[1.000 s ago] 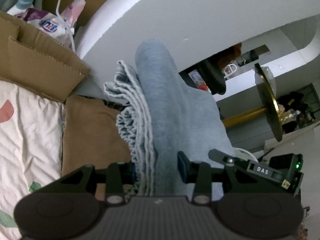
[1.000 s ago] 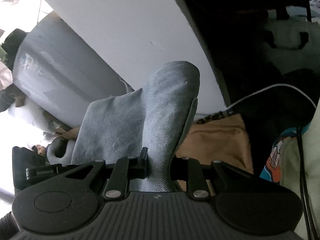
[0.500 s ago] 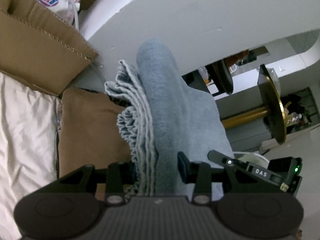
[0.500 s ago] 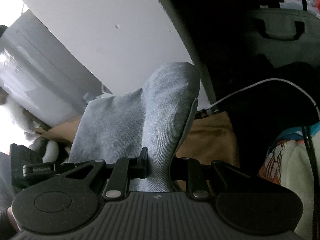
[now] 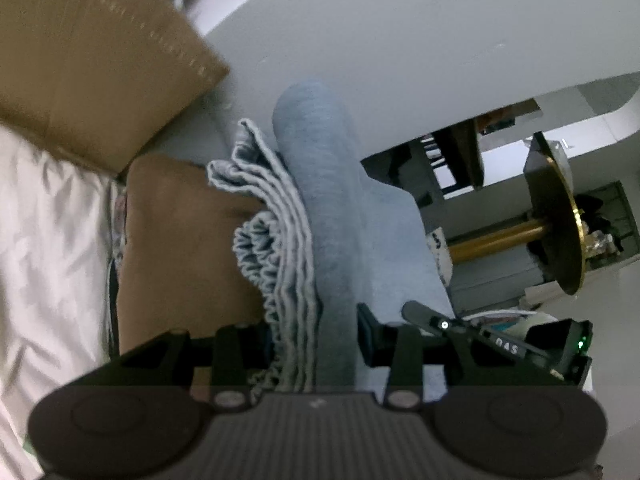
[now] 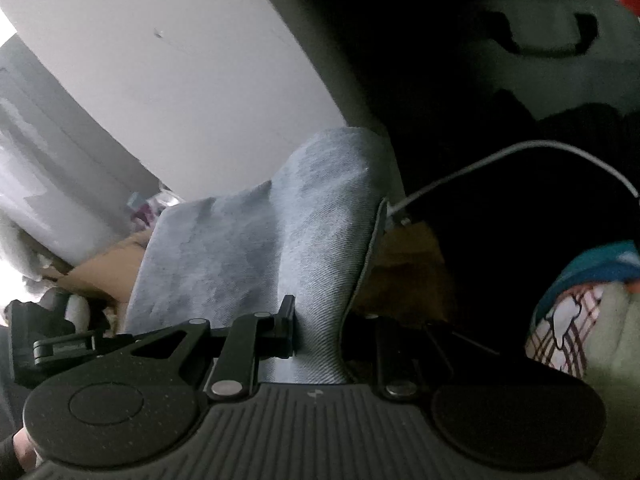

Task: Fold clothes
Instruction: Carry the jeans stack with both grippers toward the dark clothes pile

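Two tongs are in play, one in each of the person's hands, and both are clamped on the same single blue-grey garment.

Left wrist view: the left gripper pinches a thick bundle of the blue-grey garment, its two fingers pressed in from either side. Several wavy hemmed edges, about four or five layers, are stacked on the left of the bundle, and a smooth rounded fold rises beside them. That layering suggests the cloth is already doubled over and is held bunched so the layers stay aligned. Behind the garment lies one tan cushion, with one cardboard box above it and pale bedding further left. One white curved panel fills the background above the garment. To the garment's right stands one brass rod with a disc. The other tong's black frame shows just right of the garment.

Right wrist view: the right gripper grips a narrower, smooth fold of the garment, which stands up from the closed fingers. One white cable runs to the garment's right, over dark surroundings. One patterned cloth sits at the far right. Holding two points probably keeps the fold tidy for laying down.
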A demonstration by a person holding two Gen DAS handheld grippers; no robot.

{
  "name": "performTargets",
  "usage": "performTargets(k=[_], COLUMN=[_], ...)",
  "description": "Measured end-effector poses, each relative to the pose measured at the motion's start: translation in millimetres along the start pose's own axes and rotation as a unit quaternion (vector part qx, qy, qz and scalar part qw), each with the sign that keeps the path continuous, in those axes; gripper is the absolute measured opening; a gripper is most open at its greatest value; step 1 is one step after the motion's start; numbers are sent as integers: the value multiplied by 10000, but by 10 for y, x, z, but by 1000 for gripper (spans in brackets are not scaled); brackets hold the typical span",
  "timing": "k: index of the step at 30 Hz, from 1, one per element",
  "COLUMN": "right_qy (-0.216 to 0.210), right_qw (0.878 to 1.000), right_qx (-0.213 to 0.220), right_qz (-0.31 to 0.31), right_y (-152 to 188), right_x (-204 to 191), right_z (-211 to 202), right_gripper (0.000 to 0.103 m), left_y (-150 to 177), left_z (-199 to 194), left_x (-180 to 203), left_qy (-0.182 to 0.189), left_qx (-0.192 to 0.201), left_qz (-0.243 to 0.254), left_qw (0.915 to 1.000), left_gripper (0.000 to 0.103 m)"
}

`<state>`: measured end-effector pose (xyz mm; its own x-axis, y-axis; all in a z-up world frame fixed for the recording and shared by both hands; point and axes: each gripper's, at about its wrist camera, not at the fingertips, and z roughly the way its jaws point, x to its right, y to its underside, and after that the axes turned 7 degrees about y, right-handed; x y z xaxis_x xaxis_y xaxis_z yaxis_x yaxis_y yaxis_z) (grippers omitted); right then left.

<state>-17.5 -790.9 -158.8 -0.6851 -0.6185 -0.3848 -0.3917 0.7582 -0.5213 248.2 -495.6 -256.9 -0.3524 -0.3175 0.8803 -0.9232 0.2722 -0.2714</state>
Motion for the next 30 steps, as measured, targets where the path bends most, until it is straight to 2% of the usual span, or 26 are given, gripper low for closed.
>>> performTargets(k=[8, 17, 22, 27, 30], right_qy=[-1, -50, 118, 506, 619], right_qw=[9999, 10000, 9999, 9986, 9980], right_qx=[-137, -70, -69, -126, -121], right_qz=[82, 22, 46, 44, 26], right_y=[184, 209, 232, 333, 354], right_x=[115, 60, 88, 114, 125], right_z=[218, 307, 397, 554, 585], right_gripper=[21, 21, 23, 32, 37], left_y=[74, 64, 103, 76, -2], left_z=[-18, 0, 148, 192, 141], left_x=[-130, -251, -421, -532, -434], left_qy=[-177, -110, -138, -323, -573], left_qx=[-18, 12, -20, -190, -434], left_qz=[-79, 1, -102, -98, 208], left_qw=[9998, 9999, 9999, 9992, 9972], left_gripper=[40, 40, 41, 46, 47])
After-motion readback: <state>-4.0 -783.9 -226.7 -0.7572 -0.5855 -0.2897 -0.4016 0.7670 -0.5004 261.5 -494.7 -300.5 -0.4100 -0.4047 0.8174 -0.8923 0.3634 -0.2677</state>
